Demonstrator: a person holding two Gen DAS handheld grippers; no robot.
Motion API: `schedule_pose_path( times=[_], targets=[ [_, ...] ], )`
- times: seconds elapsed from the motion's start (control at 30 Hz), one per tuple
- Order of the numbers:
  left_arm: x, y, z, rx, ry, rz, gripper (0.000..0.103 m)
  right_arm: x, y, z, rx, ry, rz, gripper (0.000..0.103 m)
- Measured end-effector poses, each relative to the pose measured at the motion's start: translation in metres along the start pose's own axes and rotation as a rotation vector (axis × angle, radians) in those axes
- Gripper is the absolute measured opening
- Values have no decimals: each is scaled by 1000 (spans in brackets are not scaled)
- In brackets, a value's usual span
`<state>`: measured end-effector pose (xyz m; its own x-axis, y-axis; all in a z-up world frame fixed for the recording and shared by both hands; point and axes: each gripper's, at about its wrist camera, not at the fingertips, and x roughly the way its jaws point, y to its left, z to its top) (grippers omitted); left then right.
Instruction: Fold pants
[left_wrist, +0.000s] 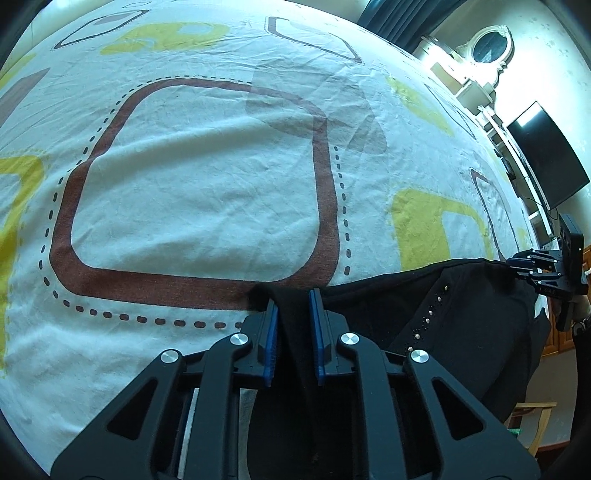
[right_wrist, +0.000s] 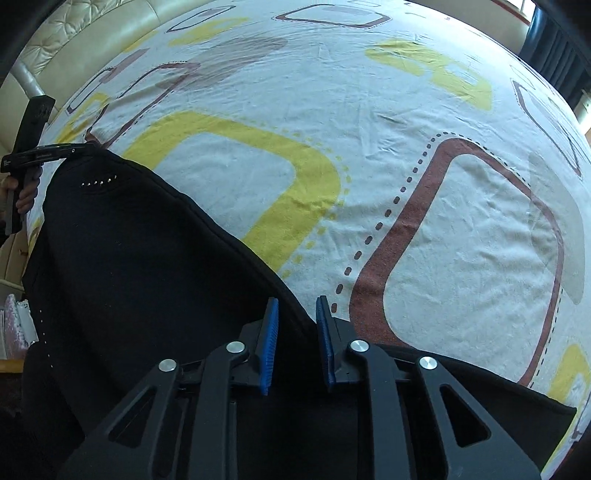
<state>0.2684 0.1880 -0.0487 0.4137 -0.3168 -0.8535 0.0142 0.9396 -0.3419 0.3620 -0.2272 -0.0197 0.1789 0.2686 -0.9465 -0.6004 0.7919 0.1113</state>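
Spreading wide across both views: a white bed sheet (left_wrist: 207, 192) printed with brown and yellow rounded squares, covering a bed. Lying at the near edge of the bed, black pants (left_wrist: 454, 325) with a short row of small shiny studs (left_wrist: 428, 317), partly draped over that edge.

Gripping the pants edge at the left end: left gripper (left_wrist: 293, 325), blue-padded fingers (left_wrist: 271, 332) standing narrow with a fold of black fabric pinched between them. Showing at the far right of the left wrist view, the right gripper (left_wrist: 517, 267), fingers closed narrow on the cloth's upper edge.

Looking along the right wrist view: right gripper (right_wrist: 295, 332) over the pants (right_wrist: 147, 277), blue fingers (right_wrist: 327, 339) narrow with the dark fabric edge running between them. Appearing at the left edge of that view, the left gripper (right_wrist: 86, 147) clamped on the far end of the pants near the studs (right_wrist: 98, 181).

Standing beyond the bed in the left wrist view: a dark monitor (left_wrist: 546, 155) and an oval mirror (left_wrist: 489, 46) against a pale wall.
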Motion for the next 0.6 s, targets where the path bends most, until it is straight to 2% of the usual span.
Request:
schedule_pose_path(
  times=[0.13,0.27,0.47,0.5,0.6],
  targets=[
    [-6,-3,0,19,-18,-12,8,-12,4,-6,4,-52,-37,15],
    [-13,-4,2,5,-38,-43,6,-32,6,-6,34,-143,-82,14],
    [-36,-7,3,-33,-99,-154,4,-74,16,-9,80,-294,-137,14],
    [-43,-7,1,-43,-116,-179,4,-83,21,-14,79,-327,-153,6],
    [-64,-12,-8,-47,-154,-244,4,-119,33,-34,86,-429,-156,4]
  ],
)
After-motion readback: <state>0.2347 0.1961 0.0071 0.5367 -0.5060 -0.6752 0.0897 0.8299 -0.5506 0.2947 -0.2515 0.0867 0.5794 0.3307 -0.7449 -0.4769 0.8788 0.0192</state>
